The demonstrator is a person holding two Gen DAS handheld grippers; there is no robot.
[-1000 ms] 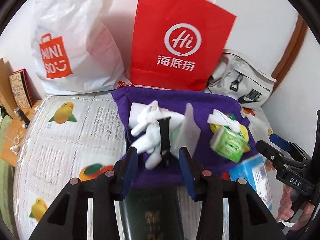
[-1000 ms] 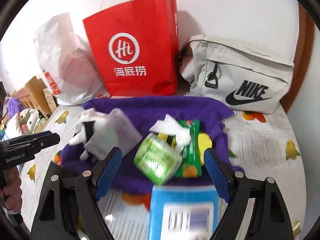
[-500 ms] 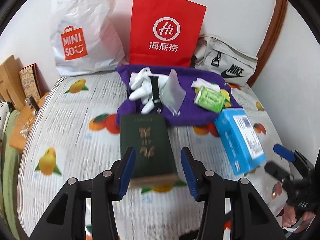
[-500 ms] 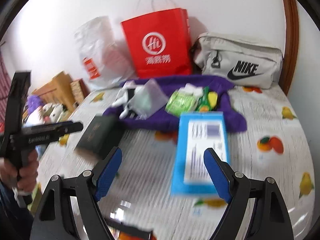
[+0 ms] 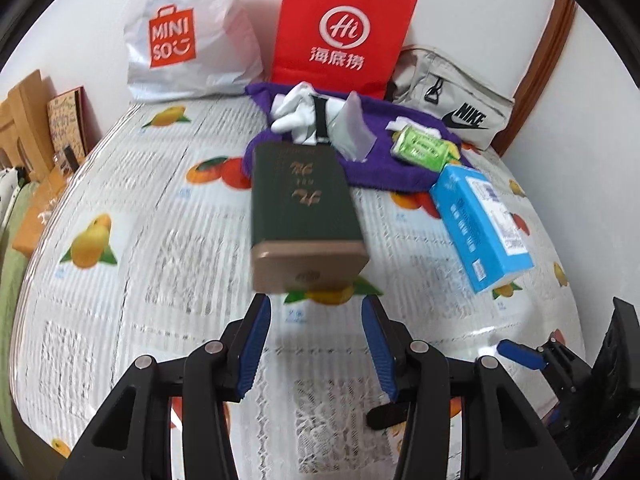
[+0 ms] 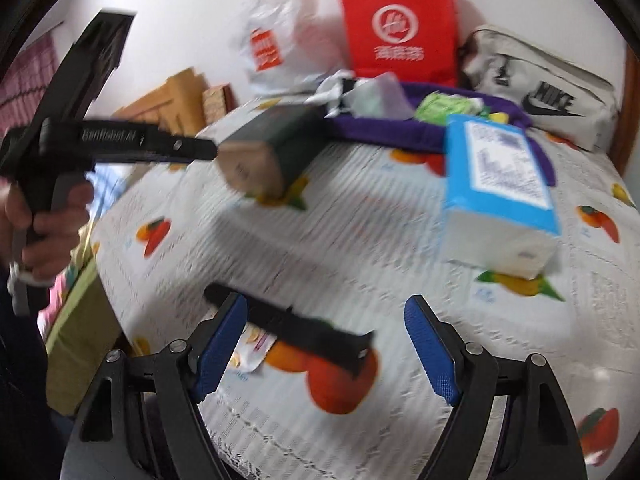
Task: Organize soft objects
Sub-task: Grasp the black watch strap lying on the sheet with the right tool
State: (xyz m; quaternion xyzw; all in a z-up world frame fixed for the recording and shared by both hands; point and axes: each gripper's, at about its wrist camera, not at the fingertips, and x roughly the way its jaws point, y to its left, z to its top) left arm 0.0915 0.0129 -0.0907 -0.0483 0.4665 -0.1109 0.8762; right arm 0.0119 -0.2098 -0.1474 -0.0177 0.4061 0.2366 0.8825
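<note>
A purple towel [image 5: 384,168] lies at the far side of the fruit-print bed, also in the right wrist view [image 6: 384,132]. On it sit a white plush toy [image 5: 298,114], a clear pouch [image 5: 352,132] and a green tissue pack [image 5: 422,148]. A dark green box [image 5: 302,208] and a blue box [image 5: 480,220] lie in front of the towel. My left gripper [image 5: 316,344] is open and empty, a little short of the green box. My right gripper [image 6: 326,352] is open and empty, well back from the blue box [image 6: 500,184].
A white Miniso bag [image 5: 188,32], a red paper bag [image 5: 344,28] and a grey Nike bag [image 5: 452,112] stand against the back wall. Brown boxes [image 5: 32,128] stand off the bed's left. A black strip [image 6: 288,328] lies on the bed by my right gripper.
Both grippers have pulled back from the towel toward the bed's near side. The green box and blue box now lie ahead of the fingers instead of under them.
</note>
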